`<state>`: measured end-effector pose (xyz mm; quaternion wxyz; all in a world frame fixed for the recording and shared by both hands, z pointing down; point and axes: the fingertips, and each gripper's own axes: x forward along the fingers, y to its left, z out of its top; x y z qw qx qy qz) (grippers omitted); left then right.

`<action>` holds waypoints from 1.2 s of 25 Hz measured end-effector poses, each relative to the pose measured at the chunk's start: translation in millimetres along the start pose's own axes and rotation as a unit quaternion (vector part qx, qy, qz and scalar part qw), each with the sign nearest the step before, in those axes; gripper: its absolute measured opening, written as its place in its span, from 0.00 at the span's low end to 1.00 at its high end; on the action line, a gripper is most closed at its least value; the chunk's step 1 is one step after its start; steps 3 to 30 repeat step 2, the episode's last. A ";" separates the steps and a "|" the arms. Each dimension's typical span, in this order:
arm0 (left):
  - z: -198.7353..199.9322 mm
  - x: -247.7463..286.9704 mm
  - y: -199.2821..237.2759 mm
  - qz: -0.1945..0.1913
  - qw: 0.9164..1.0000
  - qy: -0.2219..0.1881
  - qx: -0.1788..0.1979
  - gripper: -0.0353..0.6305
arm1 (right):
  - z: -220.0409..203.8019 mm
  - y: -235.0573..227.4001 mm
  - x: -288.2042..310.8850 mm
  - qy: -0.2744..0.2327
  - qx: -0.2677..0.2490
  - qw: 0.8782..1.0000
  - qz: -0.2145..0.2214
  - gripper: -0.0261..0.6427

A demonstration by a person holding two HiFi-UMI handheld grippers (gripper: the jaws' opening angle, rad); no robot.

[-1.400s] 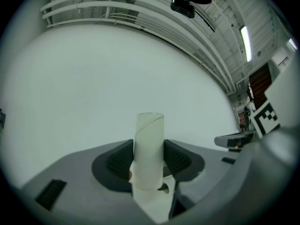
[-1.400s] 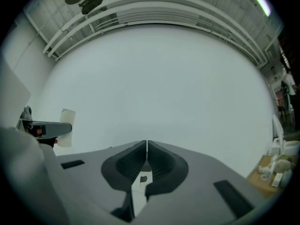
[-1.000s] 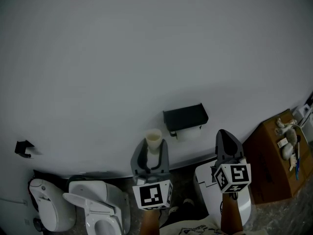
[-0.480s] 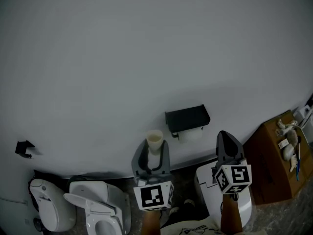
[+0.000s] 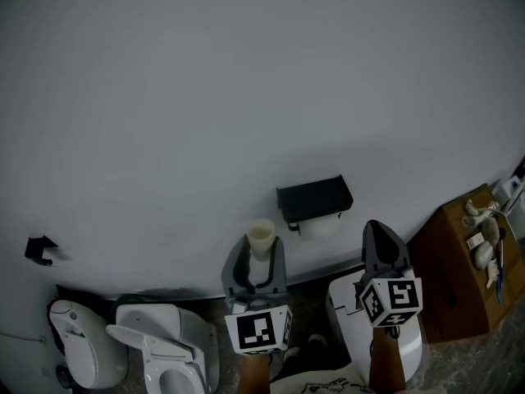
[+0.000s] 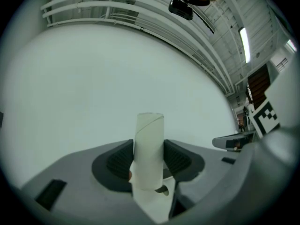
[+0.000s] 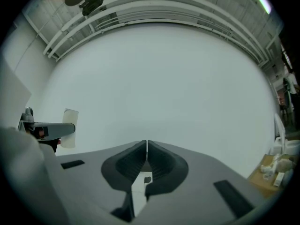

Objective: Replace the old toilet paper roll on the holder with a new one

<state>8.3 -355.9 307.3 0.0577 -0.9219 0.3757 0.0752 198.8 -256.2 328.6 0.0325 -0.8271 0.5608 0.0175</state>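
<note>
Against a bare white wall, a person is standing with a gripper in each hand, low over a washroom floor. The left gripper (image 5: 257, 259) is clamping an upright, bare cardboard tube (image 5: 260, 235), its jaws standing wide around the core. The right gripper (image 7: 147, 150) is pressing its jaws together on nothing. A black holder (image 5: 314, 194) is hanging on the wall near its bottom edge, just right of the tube, and a white roll (image 5: 320, 225) is sitting under it.

Judging by that, the swap is looking nearly done and the spent core is waiting to be thrown away. The grip is probably best kept light so the thin card is not crushing or slipping. The free right gripper may be needed to lift a lid.

A white bin (image 5: 344, 318) is standing on the floor below the right gripper, closed as far as can be seen, its contents hidden. Beside it, toward the wall's right edge, a brown box (image 5: 451, 269) is carrying small pale items and something blue on its top, too small to name. A toilet (image 5: 160, 351) is standing at the lower left, lid raised.
</note>
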 end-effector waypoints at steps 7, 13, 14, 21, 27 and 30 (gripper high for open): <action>0.2 0.4 -0.2 0.000 1.000 0.000 0.000 0.35 | -0.1 -0.5 0.0 0.000 -0.001 1.000 0.000 0.08; 0.2 0.4 -0.2 0.000 1.000 0.000 0.000 0.35 | -0.1 -0.5 0.0 0.000 -0.001 1.000 0.000 0.08; 0.2 0.4 -0.2 0.000 1.000 0.000 0.000 0.35 | -0.1 -0.5 0.0 0.000 -0.001 1.000 0.000 0.08; 0.2 0.4 -0.2 0.000 1.000 0.000 0.000 0.35 | -0.1 -0.5 0.0 0.000 -0.001 1.000 0.000 0.08; 0.2 0.4 -0.2 0.000 1.000 0.000 0.000 0.35 | -0.1 -0.5 0.0 0.000 -0.001 1.000 0.000 0.08; 0.2 0.4 -0.2 0.000 1.000 0.000 0.000 0.35 | -0.1 -0.5 0.0 0.000 -0.001 1.000 0.000 0.08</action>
